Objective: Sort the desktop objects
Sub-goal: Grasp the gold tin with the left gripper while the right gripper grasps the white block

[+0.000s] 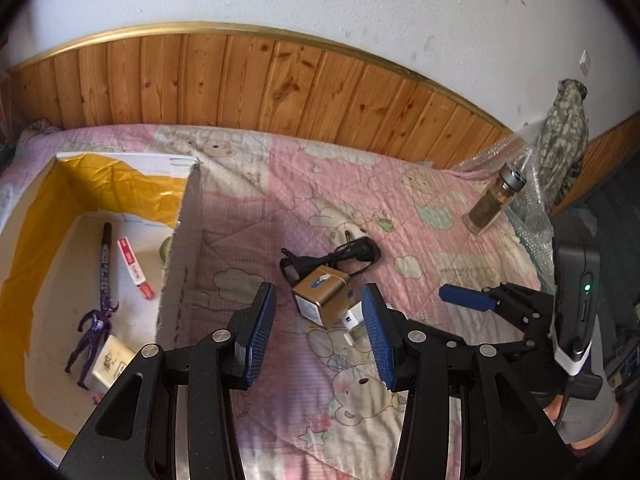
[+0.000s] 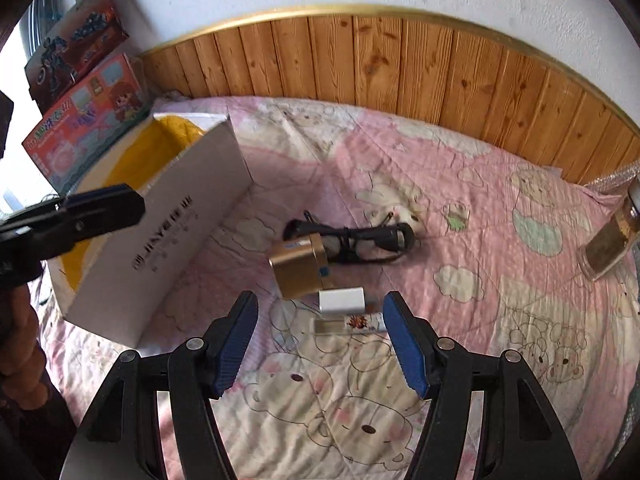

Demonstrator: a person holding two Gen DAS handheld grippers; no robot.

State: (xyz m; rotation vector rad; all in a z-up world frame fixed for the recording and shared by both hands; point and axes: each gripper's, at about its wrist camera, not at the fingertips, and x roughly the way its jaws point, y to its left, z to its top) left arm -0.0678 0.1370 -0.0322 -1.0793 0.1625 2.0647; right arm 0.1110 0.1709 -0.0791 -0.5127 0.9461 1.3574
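Note:
A gold tin (image 1: 320,292) lies on the pink quilt, with a coiled black cable (image 1: 332,258) just behind it and a white charger (image 1: 352,322) at its near side. My left gripper (image 1: 319,296) hovers open above the tin, nothing between its pads. In the right wrist view, my right gripper (image 2: 322,300) is also open, over the white charger (image 2: 342,300) and a small printed lighter-like item (image 2: 352,325); the gold tin (image 2: 300,268) and cable (image 2: 360,240) lie beyond. The open white box (image 1: 80,184) with yellow lining stands to the left.
The box holds a black marker (image 1: 105,256), a red-and-white stick (image 1: 134,268), a purple figure (image 1: 92,332) and a cream packet (image 1: 110,362). A glass bottle (image 1: 492,200) stands at the far right. Toy cartons (image 2: 88,120) lean beyond the box. Wood panelling backs the bed.

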